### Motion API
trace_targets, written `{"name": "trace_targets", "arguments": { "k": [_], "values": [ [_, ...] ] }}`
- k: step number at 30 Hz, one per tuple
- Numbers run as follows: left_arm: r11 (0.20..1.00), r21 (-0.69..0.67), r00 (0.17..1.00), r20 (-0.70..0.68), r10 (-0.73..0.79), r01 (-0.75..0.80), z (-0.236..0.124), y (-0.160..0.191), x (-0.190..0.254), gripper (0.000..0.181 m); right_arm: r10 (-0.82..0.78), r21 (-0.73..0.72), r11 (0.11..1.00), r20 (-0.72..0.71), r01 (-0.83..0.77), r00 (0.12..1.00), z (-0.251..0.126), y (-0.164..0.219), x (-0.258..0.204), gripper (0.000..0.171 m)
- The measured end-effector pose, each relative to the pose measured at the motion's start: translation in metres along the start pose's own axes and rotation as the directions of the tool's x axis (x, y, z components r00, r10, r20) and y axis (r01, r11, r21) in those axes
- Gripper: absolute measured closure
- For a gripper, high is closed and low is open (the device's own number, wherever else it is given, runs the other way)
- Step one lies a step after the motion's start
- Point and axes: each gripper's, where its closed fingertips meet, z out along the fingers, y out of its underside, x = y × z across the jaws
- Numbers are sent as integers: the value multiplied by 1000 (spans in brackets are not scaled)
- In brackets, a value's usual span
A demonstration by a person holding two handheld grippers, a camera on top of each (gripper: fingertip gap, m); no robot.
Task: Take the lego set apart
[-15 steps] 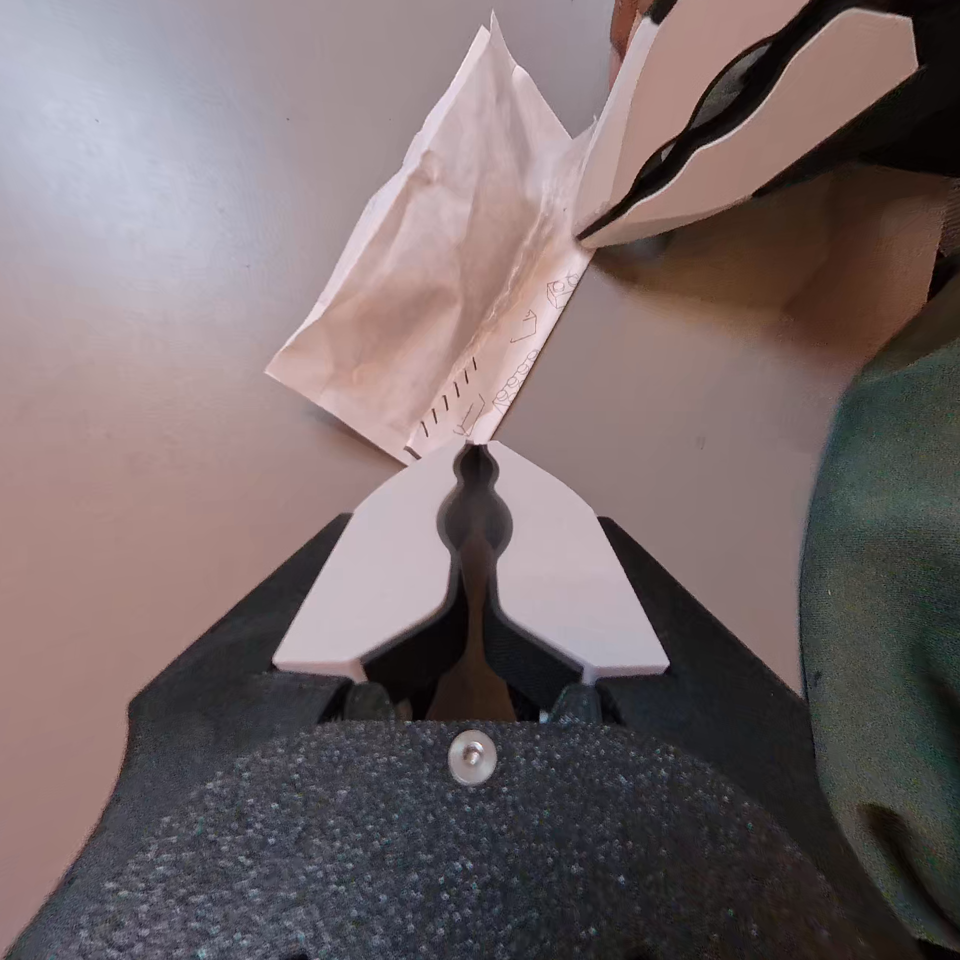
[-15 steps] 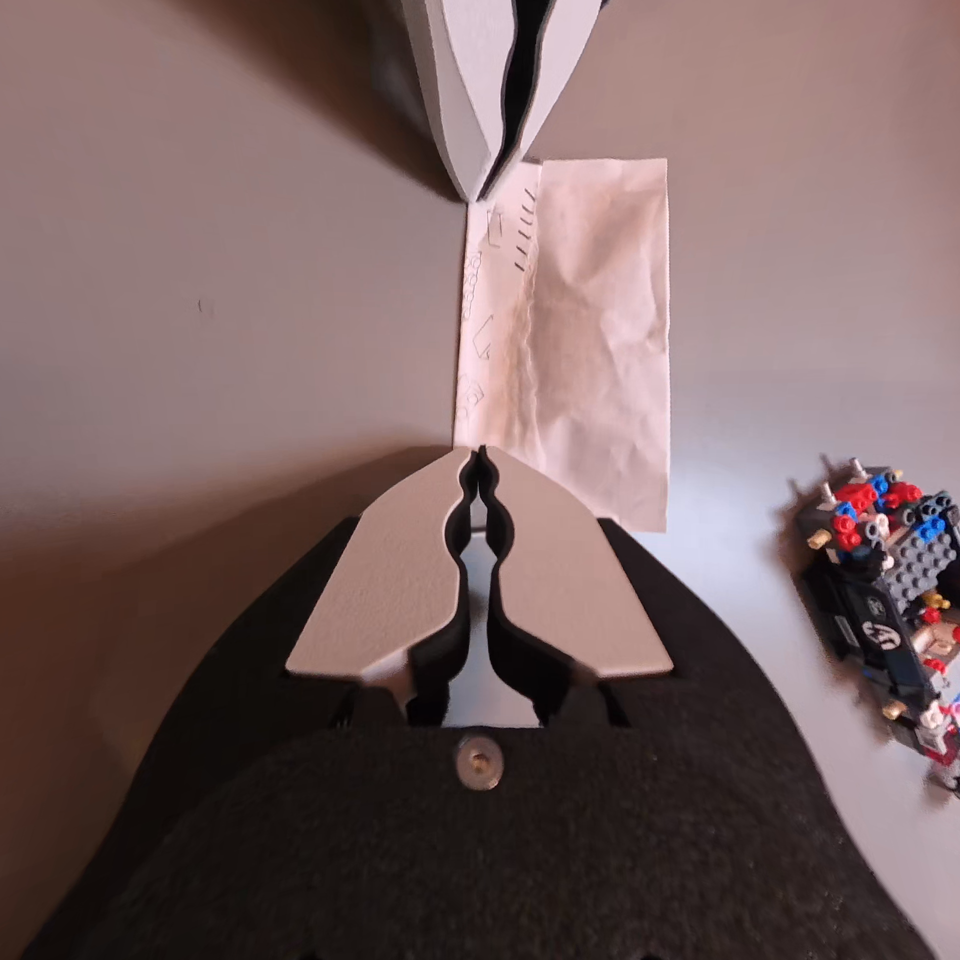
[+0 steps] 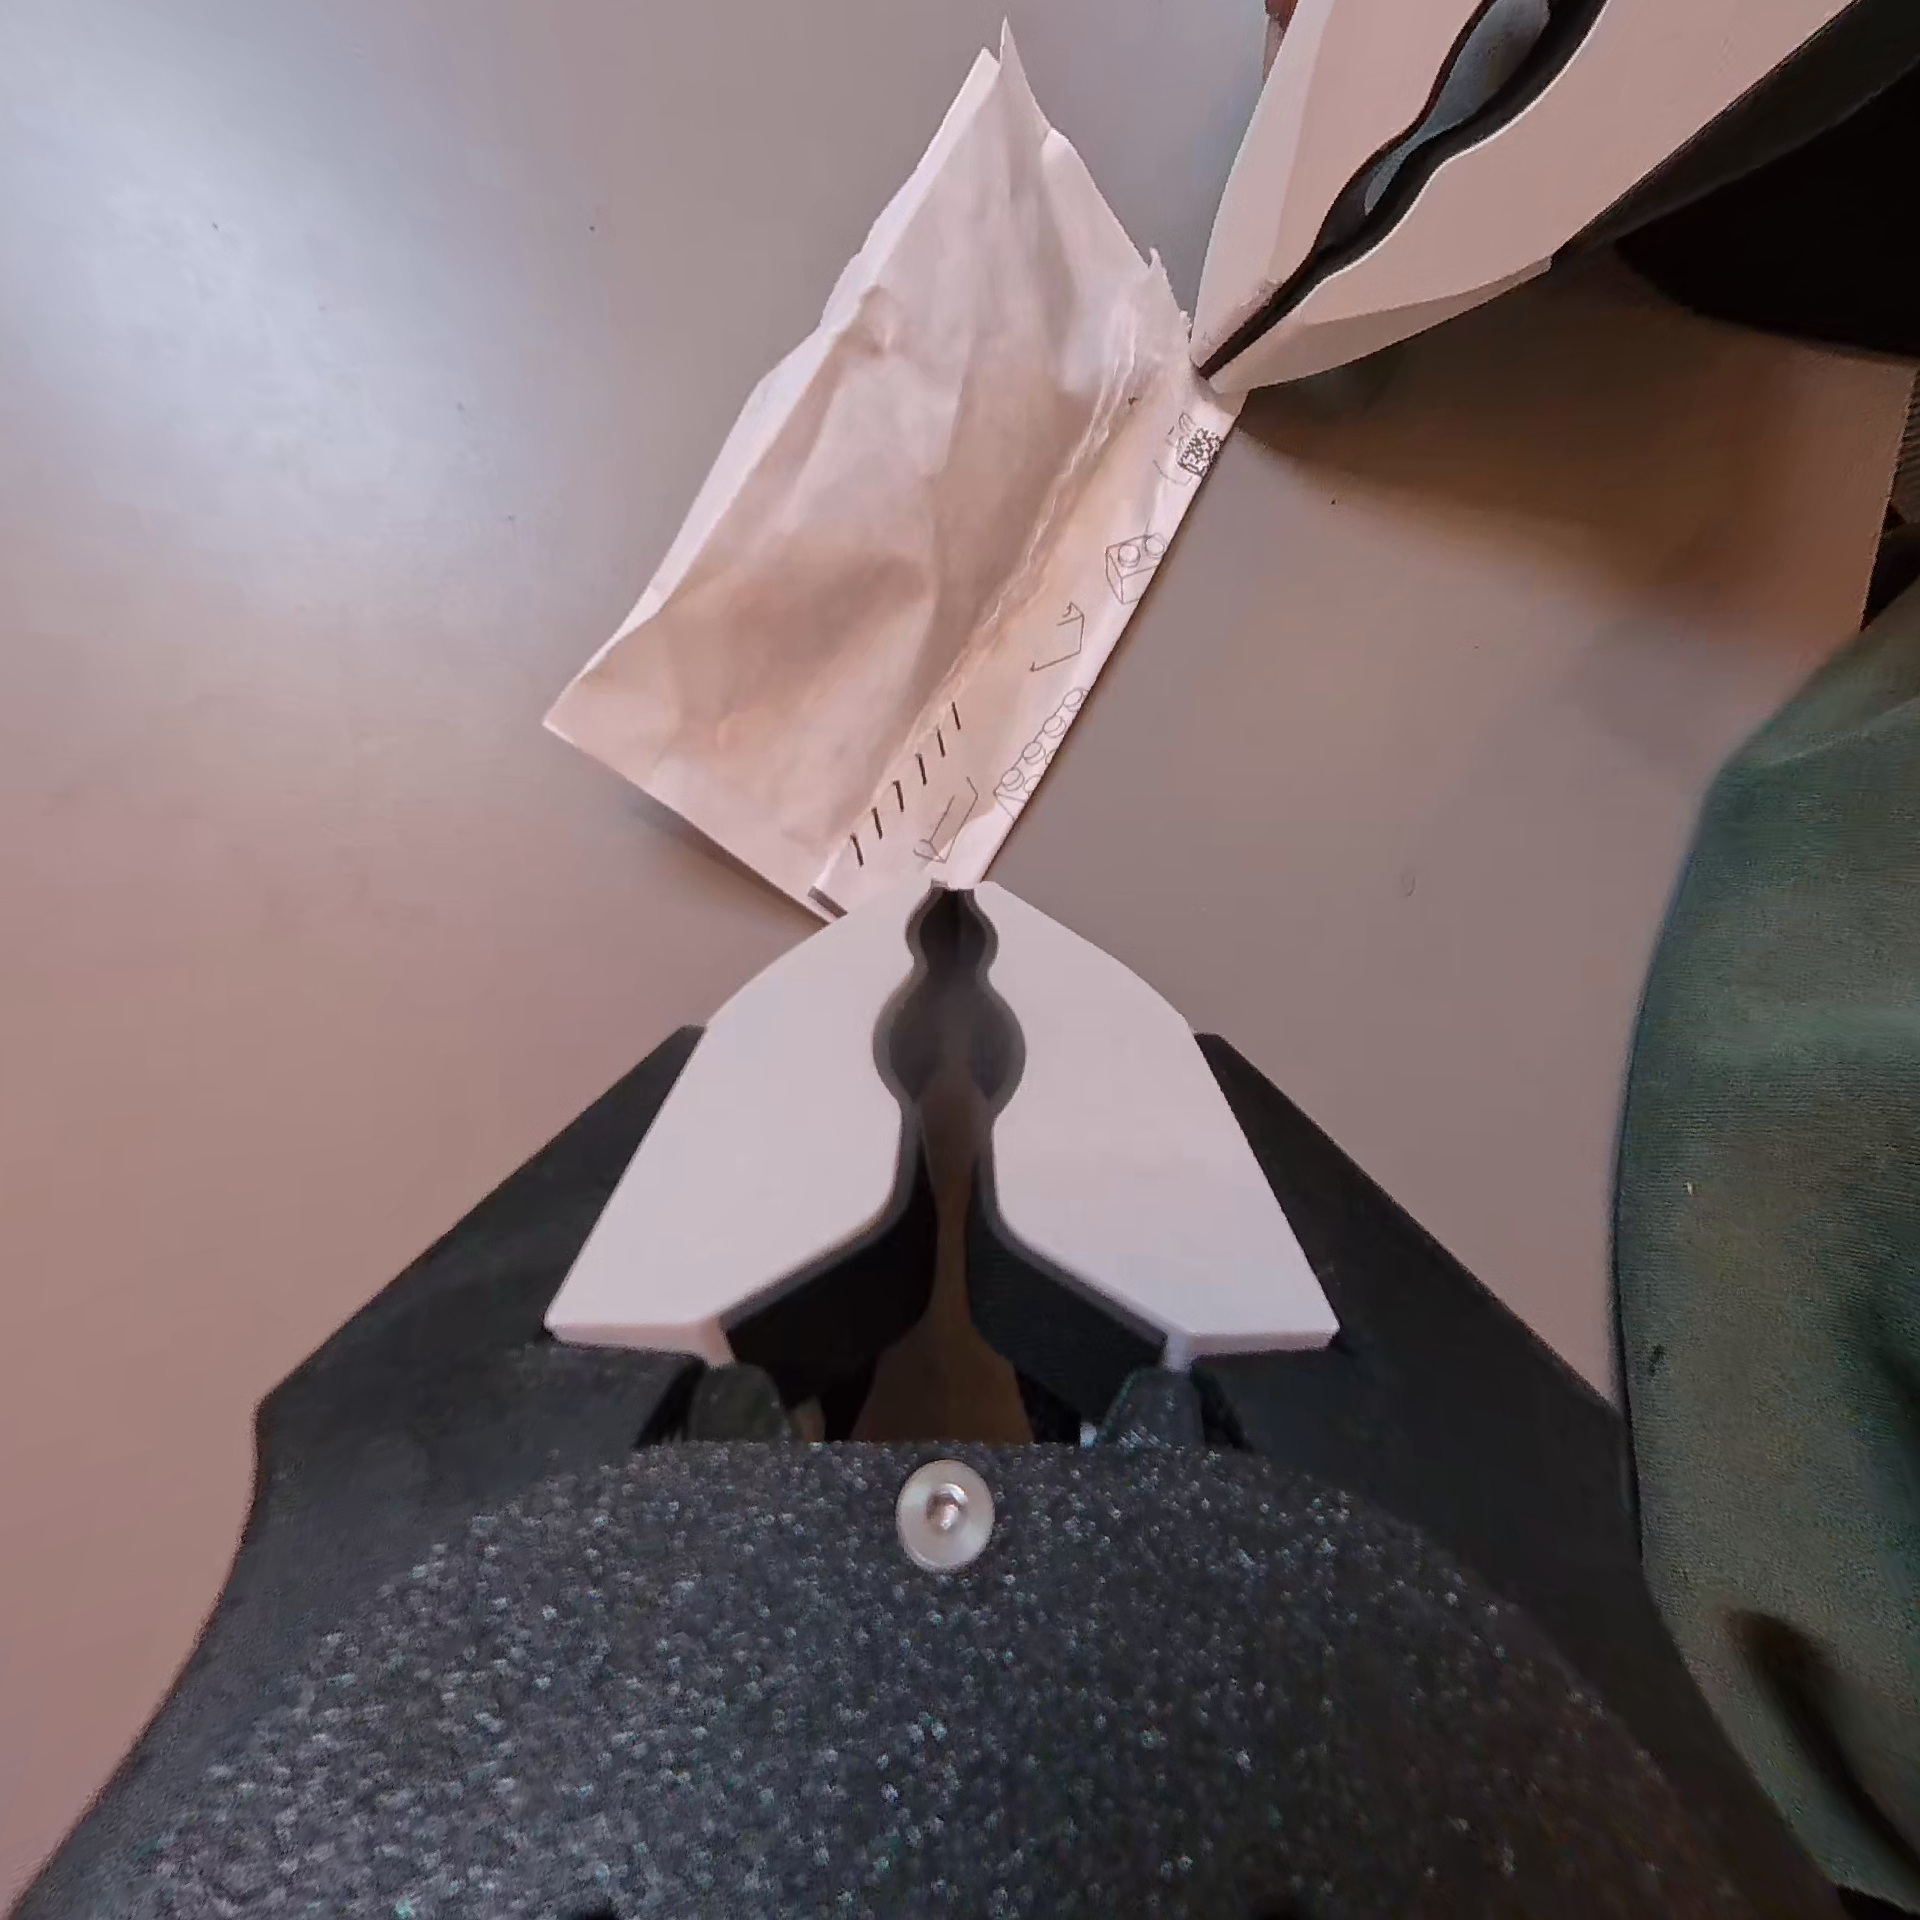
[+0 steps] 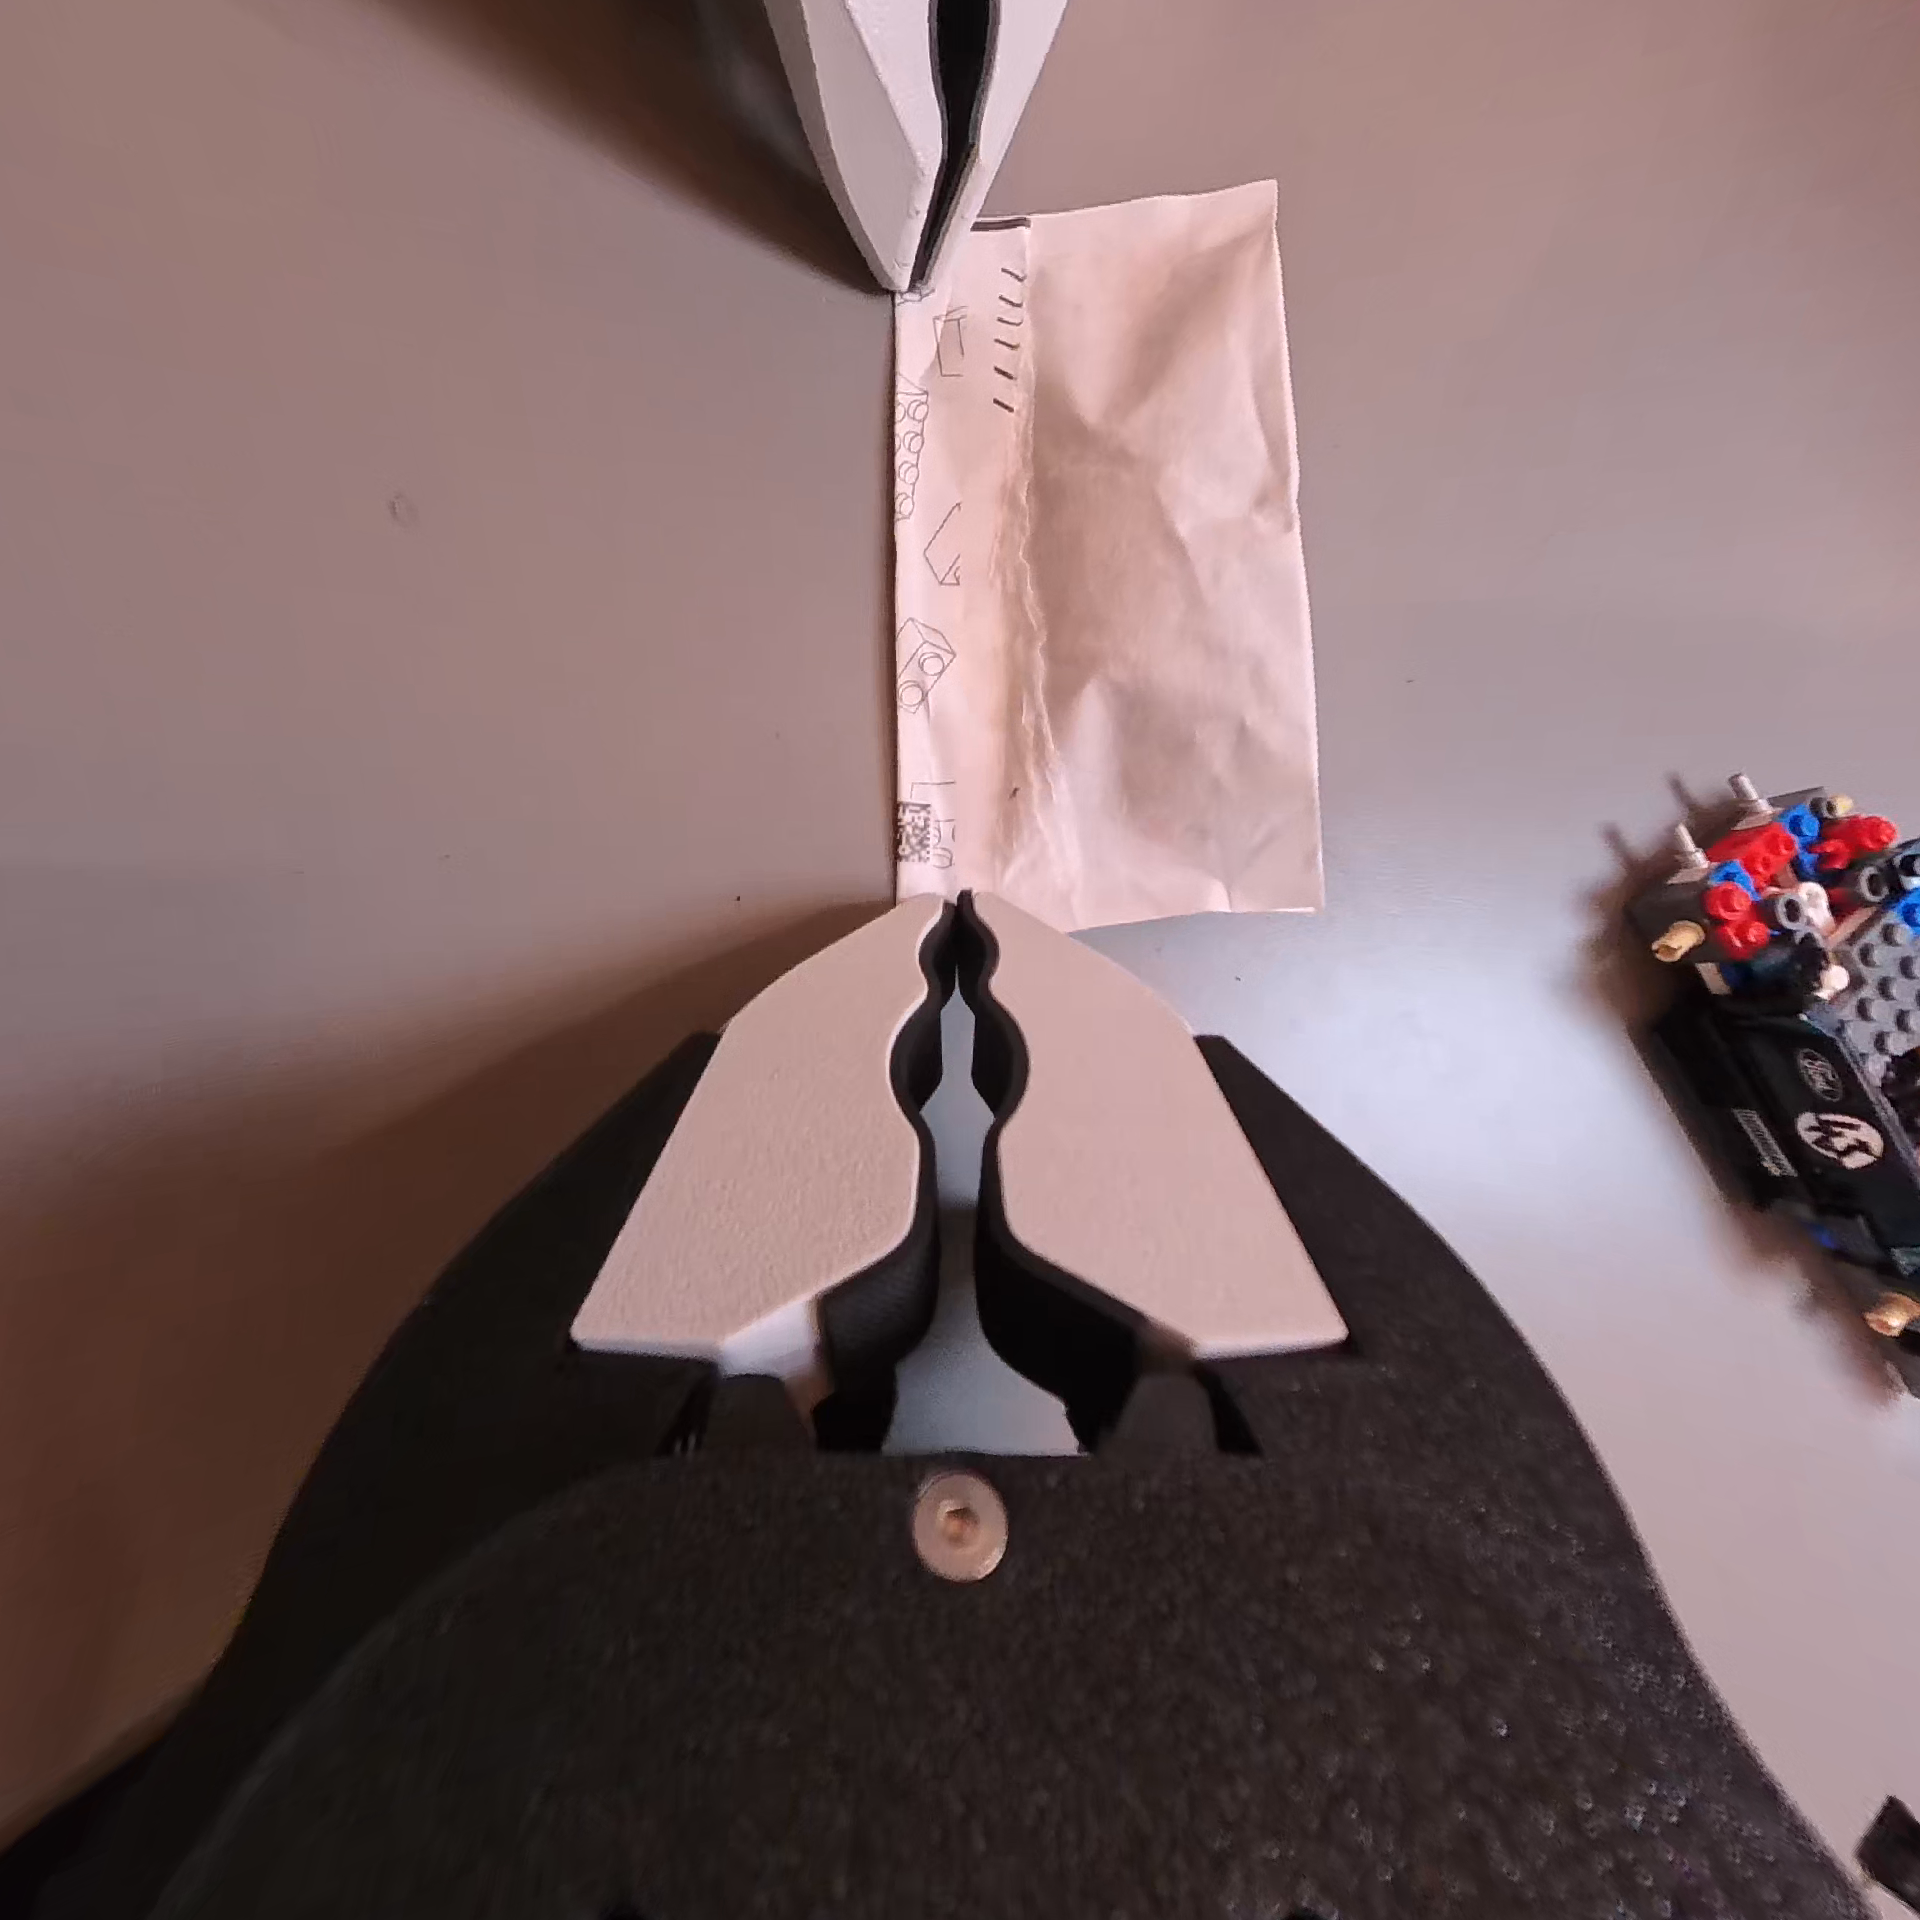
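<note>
**A:** Since we're going big to small: the grey table (image 4: 416,623) fills both views, and a sliver of green sleeve (image 3: 1787,1143) sits at 3 o'clock in the left wrist view.

**B:** Next we've got the crumpled paper bag (image 4: 1143,582), lying flat. Our left gripper (image 3: 954,896) has its tips pinched together on the bag's printed strip at one end, and our right gripper (image 4: 956,902) is clamped on the same strip at the other end.

**A:** And the lego set (image 4: 1808,987)?

**B:** Sitting at 3 o'clock in the right wrist view, well apart from the bag, nothing touching it. We see a dark car body with red, blue and grey bits on top.
</note>
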Motion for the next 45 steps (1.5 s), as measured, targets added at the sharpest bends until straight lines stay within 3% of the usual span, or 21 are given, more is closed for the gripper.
{"name": "trace_targets", "arguments": {
  "k": [8,15,17,18,21,26,30,32,34,37,40,43,45],
  "values": [
    [1000,13,1000,-22,-15,16,0,0,1,179,-65,87,994,-35,67,997,-10,-19,-4,171],
    [1000,16,999,-45,-7,8,-1,0,3,180,-228,21,972,-129,233,965,-7,-23,-4,171],
    [1000,16,999,-45,-5,6,-1,0,3,180,-224,-8,974,-128,225,966,-4,-20,-4,104],
    [1000,17,999,-46,-6,7,-1,0,3,180,-227,-12,974,-128,227,966,-7,-21,-5,96],
    [1000,16,999,-52,-6,6,-1,1,4,180,-351,-46,936,-207,350,913,-15,-21,-1,116],
    [1000,15,997,-81,-7,8,-1,1,6,180,-458,-90,888,-253,451,852,-7,-21,0,120],
    [1000,13,990,-137,-22,24,-1,2,12,180,-569,-120,814,-355,568,742,9,-20,19,155],
    [1000,6,992,-127,-3,4,0,2,13,180,-612,-151,776,-417,612,672,13,-22,29,162],
    [1000,5,992,-124,3,-3,0,3,13,179,-612,-145,771,-439,621,658,13,-26,32,170],
    [998,26,990,-126,57,-54,-5,4,15,180,-530,-70,824,-444,562,722,4,-35,34,171],
    [971,170,982,-63,180,-167,-24,-17,17,181,-392,23,901,-385,433,836,-9,-40,35,171],
    [862,330,922,97,375,-385,-51,-46,31,181,-143,139,974,-229,178,963,-20,-45,35,171],
    [794,335,862,235,450,-506,-58,-57,35,181,7,184,983,-81,8,997,-26,-49,30,171]
  ]
}}
